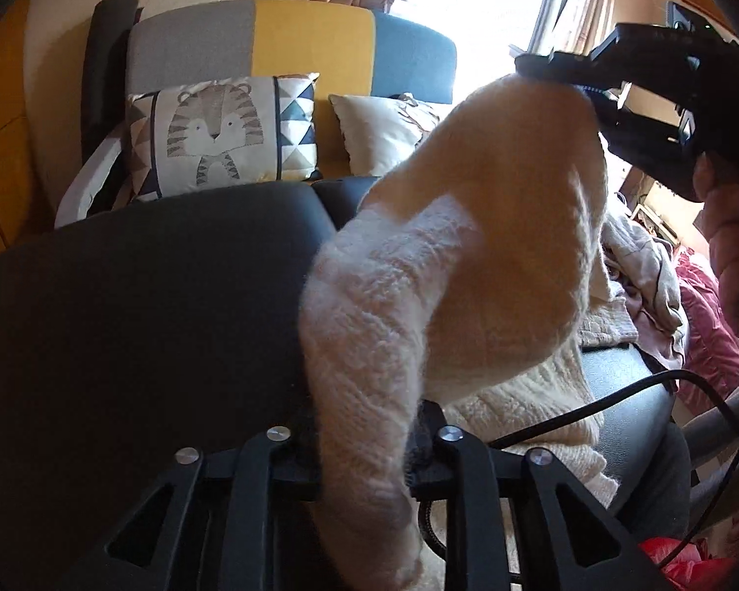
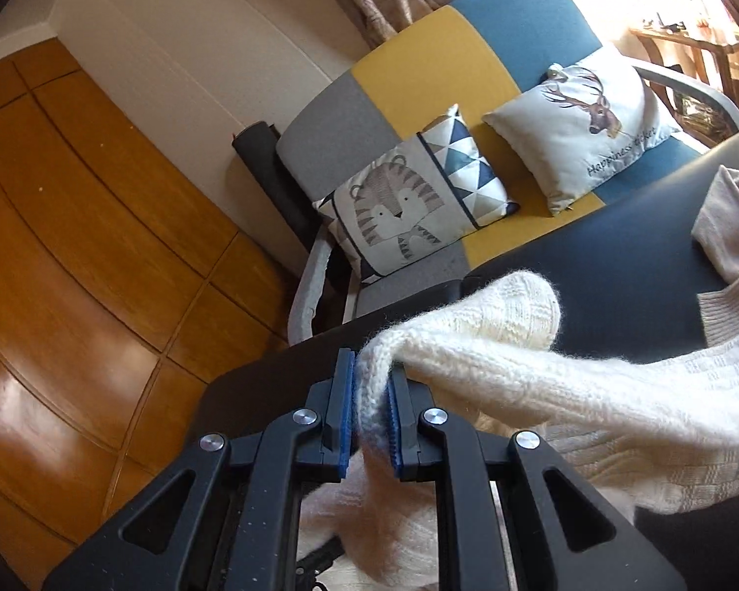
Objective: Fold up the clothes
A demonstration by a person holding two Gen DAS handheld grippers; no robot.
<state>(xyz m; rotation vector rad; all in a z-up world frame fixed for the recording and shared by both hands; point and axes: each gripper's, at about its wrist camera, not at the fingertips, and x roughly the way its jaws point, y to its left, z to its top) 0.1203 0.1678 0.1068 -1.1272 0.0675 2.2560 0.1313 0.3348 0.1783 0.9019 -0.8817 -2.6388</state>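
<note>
A cream knit sweater [image 1: 468,246] hangs stretched between my two grippers above a black padded surface [image 1: 148,320]. My left gripper [image 1: 364,443] sits low in the left wrist view; a thick fold of the knit fills its jaws, touches both pads and hides the fingertips. Up at the top right, my right gripper [image 1: 561,71], held by a hand, lifts the other end. In the right wrist view the right gripper [image 2: 372,394] is shut, its blue pads pinching an edge of the sweater [image 2: 517,369], which trails off to the right.
Behind the black surface stands a grey, yellow and blue sofa [image 1: 310,34] with a tiger cushion [image 1: 217,133] and a deer cushion [image 2: 581,118]. A heap of other clothes [image 1: 650,266] lies on the right. A black cable [image 1: 591,404] crosses the surface. Wooden floor [image 2: 74,246] lies left.
</note>
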